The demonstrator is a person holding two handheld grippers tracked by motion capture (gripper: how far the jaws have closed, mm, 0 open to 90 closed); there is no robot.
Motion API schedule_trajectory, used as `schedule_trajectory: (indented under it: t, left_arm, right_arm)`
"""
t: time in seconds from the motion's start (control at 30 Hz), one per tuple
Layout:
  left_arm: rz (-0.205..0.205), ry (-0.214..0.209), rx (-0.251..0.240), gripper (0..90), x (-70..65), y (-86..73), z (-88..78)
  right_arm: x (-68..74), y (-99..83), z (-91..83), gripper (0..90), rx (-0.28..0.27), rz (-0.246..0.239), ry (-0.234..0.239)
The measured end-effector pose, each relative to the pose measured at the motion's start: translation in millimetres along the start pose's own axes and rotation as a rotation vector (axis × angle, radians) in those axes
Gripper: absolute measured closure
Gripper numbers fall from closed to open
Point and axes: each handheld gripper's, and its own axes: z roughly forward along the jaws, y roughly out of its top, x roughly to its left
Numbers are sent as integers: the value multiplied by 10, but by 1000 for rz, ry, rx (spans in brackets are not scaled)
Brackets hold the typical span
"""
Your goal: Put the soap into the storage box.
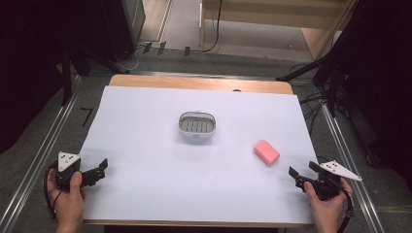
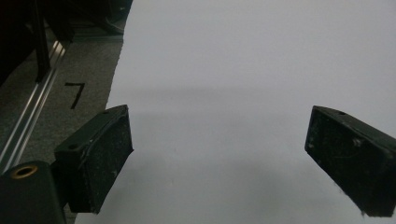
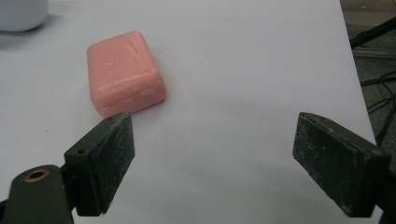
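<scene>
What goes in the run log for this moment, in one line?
left tool: open, empty | right tool: open, empty, near soap | soap: on table, untouched | dish: mid-table, empty

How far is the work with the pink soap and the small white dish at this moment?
Nothing looks done yet: the pink soap lies on the white sheet, apart from the white dish, which looks empty. Both grippers are open and hold nothing. The right gripper is close to the soap and faces it; the left gripper sits over the sheet's left edge. Grasping the soap and probably placing it in the dish remain.
</scene>
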Motion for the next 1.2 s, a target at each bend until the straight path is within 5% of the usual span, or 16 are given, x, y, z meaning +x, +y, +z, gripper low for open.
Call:
schedule_trajectory:
  t: [0.23,0.43,0.7,0.83,1.03,1.2]
  left_arm:
    - [8,6,3,80,-9,1,3]
    - [7,5,3,80,-6,1,2]
    - [8,5,1,80,-11,-1,2]
    - [10,6,3,80,-11,0,3]
    - [12,6,3,80,-13,0,3]
    - [15,10,4,80,-19,1,6]
  right_arm:
    - [52,22,32,159,43,-43,-28]
    - [120,41,59,236,131,-51,-38]
    - [148,181,84,333,196,-159,-38]
    - [162,256,121,326,276,-181,-56]
    - [181,312,172,254,352,-159,4]
    - [238,385,192,259,407,-232,-13]
